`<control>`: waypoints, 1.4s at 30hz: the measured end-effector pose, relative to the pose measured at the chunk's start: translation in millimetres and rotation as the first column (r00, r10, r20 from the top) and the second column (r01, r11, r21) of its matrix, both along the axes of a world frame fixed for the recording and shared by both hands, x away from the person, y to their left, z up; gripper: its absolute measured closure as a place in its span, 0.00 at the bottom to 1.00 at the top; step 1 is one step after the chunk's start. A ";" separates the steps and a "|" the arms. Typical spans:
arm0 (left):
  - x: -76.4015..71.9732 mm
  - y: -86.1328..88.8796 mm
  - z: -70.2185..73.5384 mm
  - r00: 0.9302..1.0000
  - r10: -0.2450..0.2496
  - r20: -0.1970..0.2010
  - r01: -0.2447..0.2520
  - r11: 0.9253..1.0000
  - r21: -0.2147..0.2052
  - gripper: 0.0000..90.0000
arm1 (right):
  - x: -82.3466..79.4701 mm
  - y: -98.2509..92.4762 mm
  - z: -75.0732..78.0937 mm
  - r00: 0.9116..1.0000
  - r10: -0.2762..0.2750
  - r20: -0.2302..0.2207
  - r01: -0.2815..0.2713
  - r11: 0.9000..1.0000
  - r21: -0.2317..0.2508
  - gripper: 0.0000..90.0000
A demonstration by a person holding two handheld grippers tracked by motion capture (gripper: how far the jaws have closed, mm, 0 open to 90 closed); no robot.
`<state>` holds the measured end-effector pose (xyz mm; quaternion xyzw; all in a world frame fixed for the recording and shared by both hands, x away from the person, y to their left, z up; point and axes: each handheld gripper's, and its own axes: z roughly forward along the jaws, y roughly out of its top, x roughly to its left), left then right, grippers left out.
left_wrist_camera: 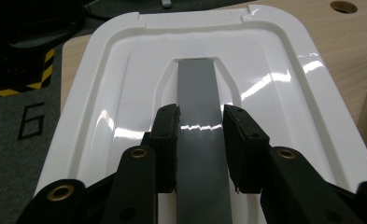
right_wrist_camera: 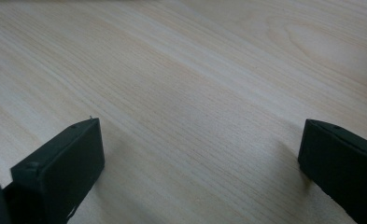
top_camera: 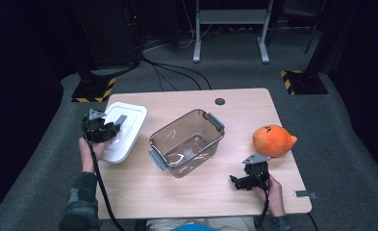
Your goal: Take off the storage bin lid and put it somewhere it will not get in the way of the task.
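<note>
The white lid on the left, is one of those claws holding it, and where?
Yes: the left gripper is clamped on the lid's grey handle strip along its middle.

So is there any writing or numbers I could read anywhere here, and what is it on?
"6": a black number on the grey carpet, left of the white lid.
Dark marks on the orange plush toy: too small to read.
Nothing readable on the lid, the clear box or the table.

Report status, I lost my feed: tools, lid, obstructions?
Left tool shut on the white lid's grey handle. Right tool open, over bare table. Clear container beside lid, path unobstructed.
</note>
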<state>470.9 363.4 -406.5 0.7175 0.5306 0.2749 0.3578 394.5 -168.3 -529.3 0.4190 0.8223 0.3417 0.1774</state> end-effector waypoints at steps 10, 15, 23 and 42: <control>4.1 5.7 -20.9 0.998 0.046 -0.041 -0.047 0.999 -0.007 0.74 | 0.0 0.0 0.0 1.000 -0.001 0.000 0.001 1.000 0.000 0.00; 5.1 8.4 -29.1 0.996 0.070 -0.058 -0.070 0.998 -0.005 0.74 | 0.0 0.1 0.0 1.000 -0.001 0.000 0.001 1.000 0.001 0.00; 6.7 10.5 -43.0 0.991 0.096 -0.098 -0.098 0.995 -0.011 0.74 | 0.1 0.0 0.0 1.000 0.000 0.000 0.000 1.000 0.000 0.00; 9.3 13.6 -71.1 0.976 0.153 -0.157 -0.156 0.988 -0.006 0.74 | 0.0 0.1 0.0 1.000 -0.001 -0.001 0.001 1.000 0.001 0.00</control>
